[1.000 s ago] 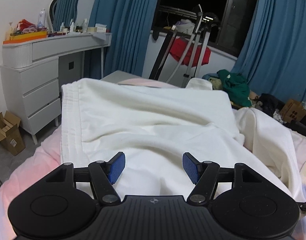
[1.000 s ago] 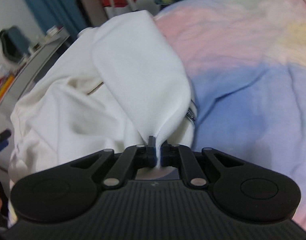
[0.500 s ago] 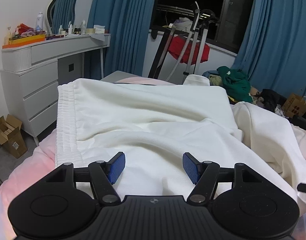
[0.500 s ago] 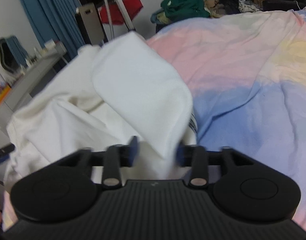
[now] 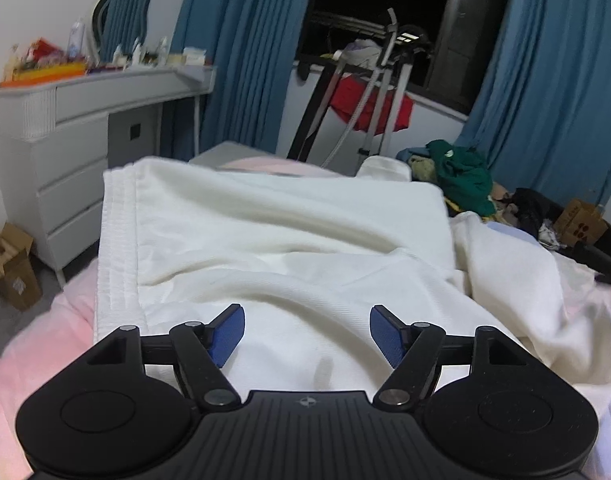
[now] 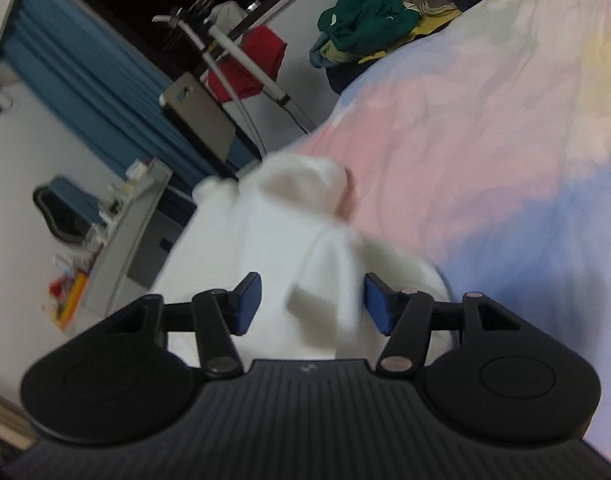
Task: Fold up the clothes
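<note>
**Inspector A:** Reporting on the garment [image 5: 273, 240]. In the left wrist view it is lying spread on the bed [image 5: 37, 344], filling the middle of the frame. Its ribbed hem is running up the left side of the frame, and its long axis is stretching from the lower centre towards the upper centre.

**Inspector B:** And the left gripper [image 5: 307, 334]?

**Inspector A:** Released. Its blue pads are standing wide apart at the bottom centre, and its jaws have just been opening a little further. White cloth is showing in the gap beyond the pads, but neither pad is pressing on it.

**Inspector B:** The right gripper [image 6: 311, 302]?

**Inspector A:** Also released, and its jaws have just been opening. In the right wrist view a blurred white fold of the garment [image 6: 305, 248] is sitting between the pads at lower centre, loose, and I am seeing no grip on it. The view is tilting, and the bed [image 6: 485, 128] is filling the right half of the frame.

**Inspector B:** Which relation is governing the next move?

**Inspector A:** In my judgement, the bare edge. The flat body is lying straight ahead of the left gripper, so that hand is looking nearer to the hem side. The bunched part at the right of the left view is looking untidy, and I am judging that it belongs to the right hand.
</note>
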Motion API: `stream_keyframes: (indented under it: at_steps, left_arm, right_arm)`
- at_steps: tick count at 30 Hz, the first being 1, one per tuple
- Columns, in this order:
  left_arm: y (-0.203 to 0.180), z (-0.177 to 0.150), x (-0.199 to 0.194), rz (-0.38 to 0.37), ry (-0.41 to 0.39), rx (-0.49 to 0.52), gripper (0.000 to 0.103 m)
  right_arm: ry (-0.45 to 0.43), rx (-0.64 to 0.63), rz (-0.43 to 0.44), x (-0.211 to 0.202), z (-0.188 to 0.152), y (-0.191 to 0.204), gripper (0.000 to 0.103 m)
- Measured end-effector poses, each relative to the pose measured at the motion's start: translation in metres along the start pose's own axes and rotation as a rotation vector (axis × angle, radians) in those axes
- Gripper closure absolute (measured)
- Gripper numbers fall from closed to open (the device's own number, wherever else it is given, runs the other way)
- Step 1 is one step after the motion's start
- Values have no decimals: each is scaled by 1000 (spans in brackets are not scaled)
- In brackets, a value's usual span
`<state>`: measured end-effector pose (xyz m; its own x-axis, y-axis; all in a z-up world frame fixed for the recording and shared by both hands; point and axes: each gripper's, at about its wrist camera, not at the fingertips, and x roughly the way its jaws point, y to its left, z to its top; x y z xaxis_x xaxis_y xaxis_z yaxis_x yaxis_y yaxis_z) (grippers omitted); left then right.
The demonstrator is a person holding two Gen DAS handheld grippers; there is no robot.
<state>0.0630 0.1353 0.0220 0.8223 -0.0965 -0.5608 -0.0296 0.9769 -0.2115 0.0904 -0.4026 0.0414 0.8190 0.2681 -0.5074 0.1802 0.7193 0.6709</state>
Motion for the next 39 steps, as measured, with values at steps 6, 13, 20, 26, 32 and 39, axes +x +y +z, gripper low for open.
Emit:
stream_keyframes:
  at_steps: [6,13,20,26,32,39]
  left_arm:
    - [11,3,35,-34,50,-75,32]
    - [8,5,62,-73,20,-10,30]
    - [15,4,65,-117,28,-53,31]
    - [12,4,55,-127,9,-56,31]
    - [15,8,38,-191,35,-116,31]
    - [22,6,20,-212,68,-146,27]
  right_arm:
    - [64,-10,-102,84,47,26,44]
    - [182,243,-36,182,32,16,44]
    - [-7,67,-105,174,13,50,91]
    - [-276,2,-198,81,43,44,93]
    - [-488,14,-331,-25,70,-12,93]
    - [-463,327,-488,-81,40,-138,90]
